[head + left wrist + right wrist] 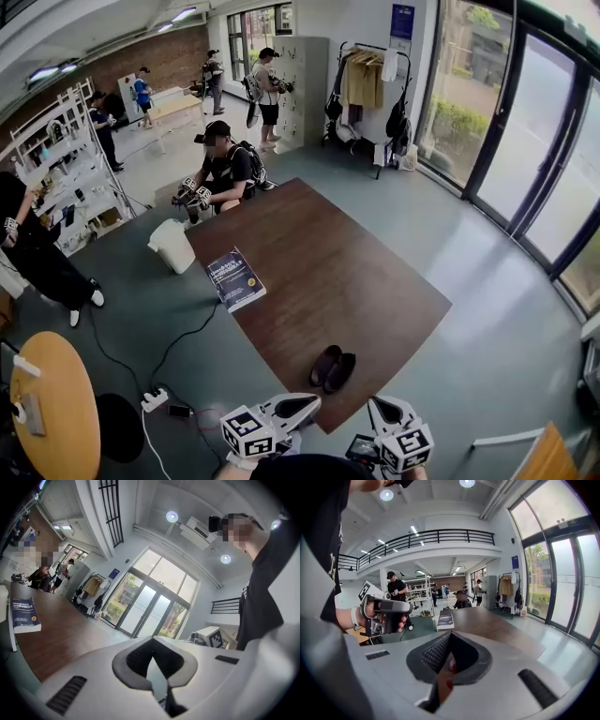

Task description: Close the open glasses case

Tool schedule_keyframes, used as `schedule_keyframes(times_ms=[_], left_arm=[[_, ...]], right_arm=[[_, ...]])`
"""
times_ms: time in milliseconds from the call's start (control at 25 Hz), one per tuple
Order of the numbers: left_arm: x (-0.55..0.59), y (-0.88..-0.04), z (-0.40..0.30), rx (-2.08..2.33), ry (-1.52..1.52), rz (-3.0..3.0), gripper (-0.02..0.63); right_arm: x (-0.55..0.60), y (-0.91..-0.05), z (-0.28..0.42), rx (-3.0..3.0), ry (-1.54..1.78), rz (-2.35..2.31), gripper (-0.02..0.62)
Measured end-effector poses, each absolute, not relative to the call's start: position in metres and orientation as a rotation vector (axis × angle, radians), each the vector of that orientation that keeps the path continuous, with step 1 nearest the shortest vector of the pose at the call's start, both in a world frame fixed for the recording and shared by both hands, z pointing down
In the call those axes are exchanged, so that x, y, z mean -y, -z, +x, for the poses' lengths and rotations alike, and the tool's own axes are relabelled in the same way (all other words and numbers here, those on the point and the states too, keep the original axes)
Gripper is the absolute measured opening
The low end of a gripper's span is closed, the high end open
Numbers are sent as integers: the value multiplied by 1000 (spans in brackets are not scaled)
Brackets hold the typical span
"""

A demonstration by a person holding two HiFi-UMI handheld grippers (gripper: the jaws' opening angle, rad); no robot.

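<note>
The glasses case (pixel 333 367) is dark and lies open in two oval halves near the front edge of the brown table (pixel 356 281). My left gripper (pixel 314 401) hangs just off that edge, below and left of the case, with its jaws together and nothing in them. My right gripper (pixel 373 403) is below and right of the case, also shut and empty. In the left gripper view the left gripper (pixel 152 640) points out over the table toward the glass doors. The right gripper (pixel 450 634) points along the table. The case is hidden in both gripper views.
A dark blue book (pixel 234 278) lies at the table's left edge. A person (pixel 225 169) sits at the far end holding grippers. A power strip (pixel 153 400) and cables lie on the floor at left, beside a round wooden table (pixel 56 412).
</note>
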State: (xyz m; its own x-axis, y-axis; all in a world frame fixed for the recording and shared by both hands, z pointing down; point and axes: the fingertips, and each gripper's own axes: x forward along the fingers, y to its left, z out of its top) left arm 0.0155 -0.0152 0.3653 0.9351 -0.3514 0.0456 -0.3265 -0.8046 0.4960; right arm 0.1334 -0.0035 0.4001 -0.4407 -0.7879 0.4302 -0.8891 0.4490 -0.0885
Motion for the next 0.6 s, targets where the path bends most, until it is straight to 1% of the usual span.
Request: schedule_keyframes(times_ms=[600], left_arm=[[105,-374,-16,470,78,2556,-3]], right_arm=[[67,-397,110,2283,-418,1448,-15]])
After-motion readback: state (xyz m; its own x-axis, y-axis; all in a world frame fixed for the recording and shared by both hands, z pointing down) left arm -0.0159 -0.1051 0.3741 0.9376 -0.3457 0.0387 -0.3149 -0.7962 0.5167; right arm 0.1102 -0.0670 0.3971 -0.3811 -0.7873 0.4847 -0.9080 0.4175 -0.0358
